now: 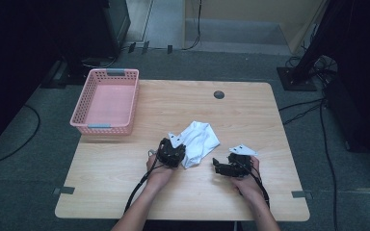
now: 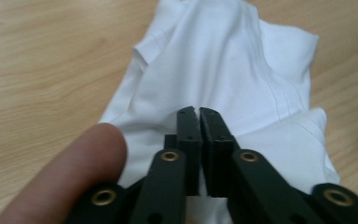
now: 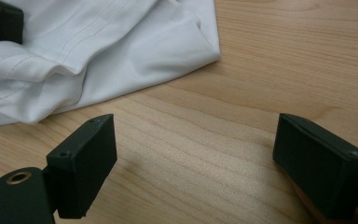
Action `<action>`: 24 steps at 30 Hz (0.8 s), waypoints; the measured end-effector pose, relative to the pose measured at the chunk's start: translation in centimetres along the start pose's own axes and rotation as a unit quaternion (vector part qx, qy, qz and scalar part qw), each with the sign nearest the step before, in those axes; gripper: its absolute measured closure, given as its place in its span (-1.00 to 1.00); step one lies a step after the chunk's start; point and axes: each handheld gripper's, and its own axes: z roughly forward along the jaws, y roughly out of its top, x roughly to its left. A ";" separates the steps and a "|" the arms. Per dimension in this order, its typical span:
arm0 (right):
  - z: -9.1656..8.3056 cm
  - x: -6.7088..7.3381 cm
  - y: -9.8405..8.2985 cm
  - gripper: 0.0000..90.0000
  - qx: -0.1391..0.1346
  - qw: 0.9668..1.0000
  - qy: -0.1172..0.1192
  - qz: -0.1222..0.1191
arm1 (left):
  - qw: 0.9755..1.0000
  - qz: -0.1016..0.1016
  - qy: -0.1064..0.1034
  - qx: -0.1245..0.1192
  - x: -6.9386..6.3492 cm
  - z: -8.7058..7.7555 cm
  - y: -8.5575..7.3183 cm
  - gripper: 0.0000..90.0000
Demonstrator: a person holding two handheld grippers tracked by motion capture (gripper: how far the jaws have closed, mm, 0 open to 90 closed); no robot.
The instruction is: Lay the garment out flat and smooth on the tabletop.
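- The left gripper (image 2: 198,112) has its jaws pressed together, tips down on the white cloth (image 2: 223,60). I cannot tell whether a thin layer of fabric is nipped between them.
- The cloth lies crumpled right under and ahead of those tips, with seams and a folded hem running away from them. One of the person's fingers (image 2: 84,163) rests just beside the left jaw.
- The right gripper (image 3: 193,130) has its jaws wide apart with only bare wood between them. The cloth's edge (image 3: 74,46) lies just ahead, off its left jaw, and is not touched.
- The work looks like taking hold of the cloth in order to fold or move it.
- To do this well, check that the left tips really hold fabric before lifting. A pinch on one layer near a hem should hold better than one on a loose bulge.
- The right jaws would then slide low along the table, so that one jaw goes under the near edge and one over it, and close only when the fabric sits well between the pads.
- With two grips well apart, the cloth should not bunch up.
- Farther out, the pink basket (image 1: 110,127) stands well beyond the left gripper, at the corner of the table (image 1: 125,192).
- Count: one cloth, one basket, two grippers, one table.
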 end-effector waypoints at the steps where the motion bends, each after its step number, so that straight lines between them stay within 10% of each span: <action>1: 0.0 0.0 0.0 -0.70 0.000 1.000 0.000 0.000 | 1.000 0.005 -0.008 0.000 -0.1 0.0 -0.1 1.00; 12: 0.0 0.1 0.0 -0.69 -0.001 1.000 -0.005 0.000 | 0.995 0.046 -0.087 0.015 -0.1 -2.2 -2.2 1.00; 20: 0.0 0.3 0.0 -0.67 -0.004 1.000 -0.014 -0.009 | 0.993 0.044 -0.108 0.009 1.6 -4.7 -3.7 0.98; 24: 0.0 0.6 0.0 -0.66 -0.010 1.000 -0.011 -0.013 | 0.995 0.039 -0.094 -0.008 1.0 -5.2 -2.2 0.60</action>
